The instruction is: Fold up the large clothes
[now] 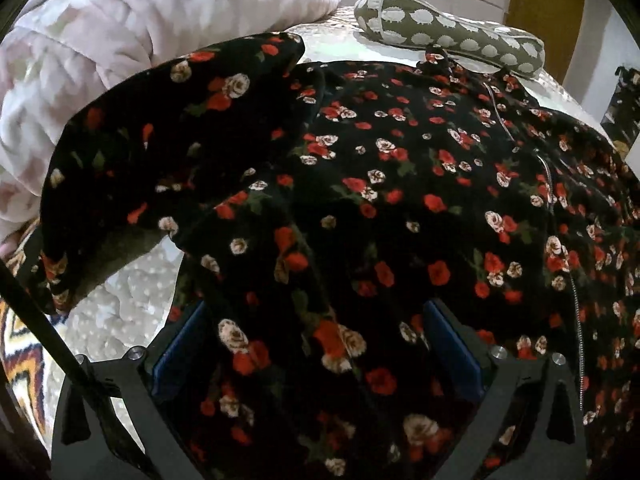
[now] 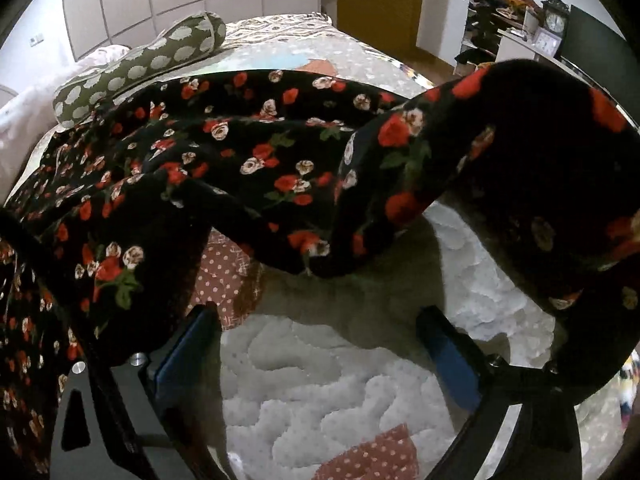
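A large black garment with red and white roses and a zip [image 1: 400, 184] lies spread over a quilted bed. My left gripper [image 1: 316, 340] is open, its blue pads [image 1: 452, 344] wide apart, with the garment's fabric lying between them. In the right wrist view the same garment [image 2: 248, 148] lies across the bed, with a sleeve [image 2: 520, 168] draped over the right finger side. My right gripper [image 2: 320, 344] is open, its blue pads [image 2: 448, 356] apart over bare white quilt, nothing between them.
A pink-white duvet [image 1: 100, 60] is heaped at the left. An olive bolster with white dots [image 1: 452, 36] lies at the bed's far side, also in the right view [image 2: 140, 64]. A wooden door [image 2: 380, 4], shelves with clocks [image 2: 532, 28] and a patterned rug [image 1: 20, 344] surround the bed [image 2: 340, 400].
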{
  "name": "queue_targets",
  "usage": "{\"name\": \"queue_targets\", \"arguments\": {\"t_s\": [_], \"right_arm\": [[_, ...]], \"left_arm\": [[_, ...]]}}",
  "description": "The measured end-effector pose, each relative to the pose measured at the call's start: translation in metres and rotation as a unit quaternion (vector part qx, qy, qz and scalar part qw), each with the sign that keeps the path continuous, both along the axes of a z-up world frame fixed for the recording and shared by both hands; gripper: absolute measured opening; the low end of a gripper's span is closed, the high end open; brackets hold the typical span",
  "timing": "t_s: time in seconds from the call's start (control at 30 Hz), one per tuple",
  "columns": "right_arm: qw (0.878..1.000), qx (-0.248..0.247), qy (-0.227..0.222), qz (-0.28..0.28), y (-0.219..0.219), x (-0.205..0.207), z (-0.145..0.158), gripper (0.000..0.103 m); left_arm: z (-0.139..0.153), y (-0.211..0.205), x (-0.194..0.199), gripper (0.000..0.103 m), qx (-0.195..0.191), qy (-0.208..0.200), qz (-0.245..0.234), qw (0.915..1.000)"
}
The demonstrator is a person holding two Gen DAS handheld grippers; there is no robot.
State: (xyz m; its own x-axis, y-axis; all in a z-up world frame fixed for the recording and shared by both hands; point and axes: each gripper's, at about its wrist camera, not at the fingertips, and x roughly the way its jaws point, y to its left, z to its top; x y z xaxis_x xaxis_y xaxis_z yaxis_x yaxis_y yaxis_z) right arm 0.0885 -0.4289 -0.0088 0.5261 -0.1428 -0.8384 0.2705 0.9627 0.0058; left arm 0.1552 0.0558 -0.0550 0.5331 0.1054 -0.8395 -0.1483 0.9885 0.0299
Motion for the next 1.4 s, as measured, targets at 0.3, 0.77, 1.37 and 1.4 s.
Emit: {"name": "queue_targets", "arguments": {"t_s": [0.3, 0.77, 1.37, 1.4], "right_arm": [[1.0, -0.003, -0.014, 0.017, -0.0027, -0.0098, -0.0001, 0.103], [1.0, -0.004, -0.015, 0.018, -0.0022, -0.0095, 0.0008, 0.103], [1.0, -0.004, -0.014, 0.018, -0.002, -0.009, 0.0009, 0.103], [1.0, -0.004, -0.014, 0.018, -0.0018, -0.0088, 0.0009, 0.103]], "left_arm": [[0.0015, 0.0036, -0.0036, 0.103, -0.001, 0.001, 0.003, 1.0], [0.0035, 0.0025, -0.0029, 0.103, -0.001, 0.002, 0.004, 1.0], [0.0048, 0.0018, -0.0024, 0.103, -0.001, 0.003, 0.004, 1.0], [0.0048, 0.0019, -0.0025, 0.103, -0.001, 0.003, 0.004, 1.0]]}}
